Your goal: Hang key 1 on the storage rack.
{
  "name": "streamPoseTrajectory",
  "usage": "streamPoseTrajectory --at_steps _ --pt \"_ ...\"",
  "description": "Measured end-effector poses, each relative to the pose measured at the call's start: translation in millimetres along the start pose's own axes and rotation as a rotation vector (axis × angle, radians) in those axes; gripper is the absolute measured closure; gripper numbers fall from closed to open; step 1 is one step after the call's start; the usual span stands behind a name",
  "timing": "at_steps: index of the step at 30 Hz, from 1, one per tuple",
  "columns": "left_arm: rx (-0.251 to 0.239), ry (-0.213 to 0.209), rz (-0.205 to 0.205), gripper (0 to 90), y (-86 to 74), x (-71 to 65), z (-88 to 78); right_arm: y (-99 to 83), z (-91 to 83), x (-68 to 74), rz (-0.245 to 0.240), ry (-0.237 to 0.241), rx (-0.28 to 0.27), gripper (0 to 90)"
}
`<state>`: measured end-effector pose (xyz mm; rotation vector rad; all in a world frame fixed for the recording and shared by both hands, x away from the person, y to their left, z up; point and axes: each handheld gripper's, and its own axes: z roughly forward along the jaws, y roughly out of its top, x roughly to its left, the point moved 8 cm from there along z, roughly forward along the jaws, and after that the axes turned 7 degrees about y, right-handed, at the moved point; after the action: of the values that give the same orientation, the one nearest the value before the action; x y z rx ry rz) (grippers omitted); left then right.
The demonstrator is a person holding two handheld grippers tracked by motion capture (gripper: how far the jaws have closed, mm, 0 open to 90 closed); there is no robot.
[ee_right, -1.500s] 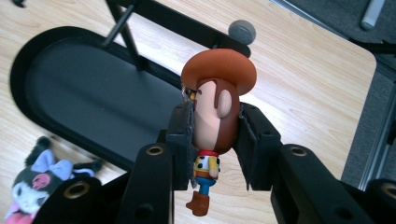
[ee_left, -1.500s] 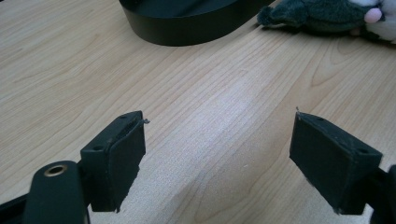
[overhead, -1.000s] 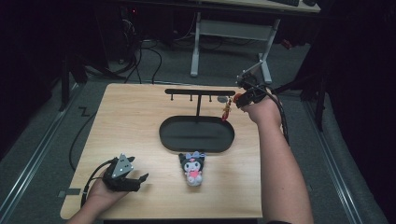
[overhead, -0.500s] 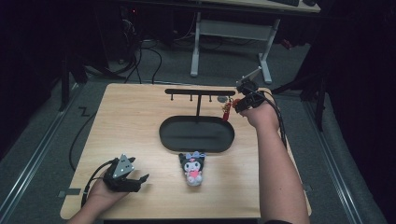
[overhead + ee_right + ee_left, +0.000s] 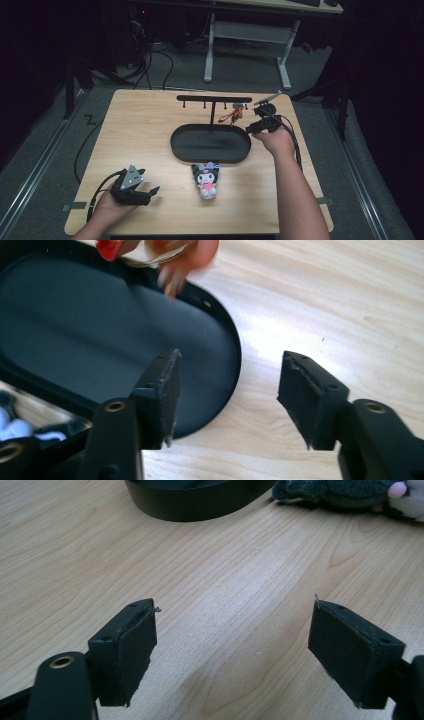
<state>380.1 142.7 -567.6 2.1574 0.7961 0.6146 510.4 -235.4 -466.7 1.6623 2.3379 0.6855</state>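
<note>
Black right gripper [image 5: 252, 127] agape above tray rim [image 5: 245, 150]

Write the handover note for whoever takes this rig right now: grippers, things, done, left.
Left gripper: open, idle on the near left of the table.
Right gripper: open, holding nothing, beside the stand's oval tray, just below the red charm.
Done: the charm hangs from a right-hand hook on the stand's bar.
Left: the plush toy lies on the table in front of the tray, untouched; probably next to hang.
</note>
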Motion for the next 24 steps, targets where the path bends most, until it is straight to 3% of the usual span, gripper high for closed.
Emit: streamPoseTrajectory --at_steps 4,8,11,15,17,20,23,24 --pt "-0.002 -0.013 -0.005 21.9 1.7 -3.4 0.4 -28.4 3.4 7.6 -0.034 0.004 -0.09 36.9" --pt "0.004 -0.028 -0.01 23.9 3.0 -7.1 1.9 -69.0 11.6 24.1 -0.103 0.015 -0.205 35.6" --pt "0.011 -0.047 -0.019 26.0 2.9 -11.6 4.4 -102.7 16.4 36.8 -0.124 0.044 -0.3 36.2" --pt "0.0 -0.053 -0.034 30.9 5.3 -17.2 6.1 -139.8 19.1 45.4 -0.085 0.092 -0.415 32.8" --pt "0.0 -0.045 -0.044 33.7 6.8 -19.4 6.5 -158.1 16.0 46.1 -0.08 0.07 -0.512 38.1" --pt "-0.004 -0.027 -0.054 37.3 8.0 -22.1 5.9 -168.4 8.7 52.3 -0.13 0.046 -0.547 35.3" --pt "-0.005 -0.015 -0.089 38.7 10.8 -24.1 5.3 -172.5 10.5 58.3 -0.126 0.101 -0.52 29.3" --pt "-0.003 -0.011 -0.101 40.4 11.9 -25.2 5.6 -173.7 11.3 60.5 -0.145 0.107 -0.512 29.3"
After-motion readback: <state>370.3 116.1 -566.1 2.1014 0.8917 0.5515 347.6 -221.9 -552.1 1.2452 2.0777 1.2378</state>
